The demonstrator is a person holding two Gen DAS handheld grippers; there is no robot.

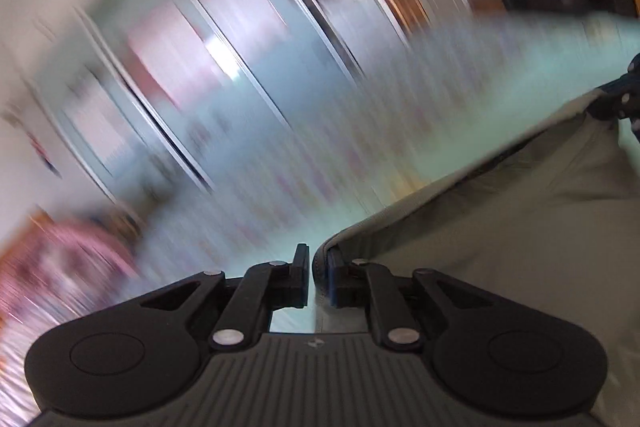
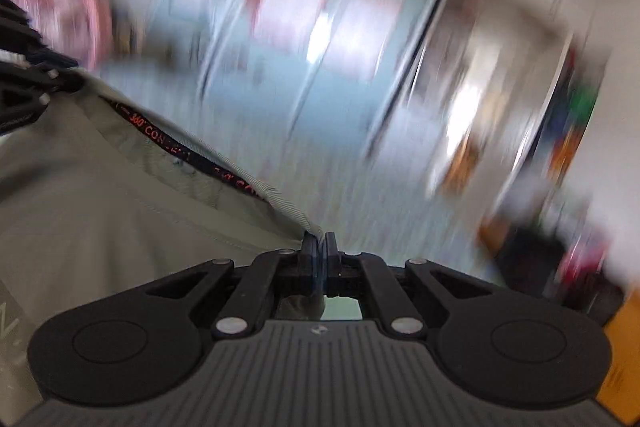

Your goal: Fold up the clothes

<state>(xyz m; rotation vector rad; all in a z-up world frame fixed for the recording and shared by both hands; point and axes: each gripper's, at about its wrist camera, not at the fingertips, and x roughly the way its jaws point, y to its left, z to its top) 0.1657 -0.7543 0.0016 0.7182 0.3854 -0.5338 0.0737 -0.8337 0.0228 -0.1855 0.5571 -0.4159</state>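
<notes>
Stretching the grey-green garment (image 2: 100, 211) between both grippers, I am pinching its waistband corner in the right gripper (image 2: 320, 251); the left gripper (image 1: 318, 273) is gaping narrowly, cloth slipping, needing re-clamping.

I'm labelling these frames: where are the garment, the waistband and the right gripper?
Garment (image 1: 520, 247), left wrist view, on its flat cloth.
Waistband (image 2: 224, 179), right wrist view, on its dark printed lining.
Right gripper (image 2: 320, 251), right wrist view, between its fingertips.
</notes>
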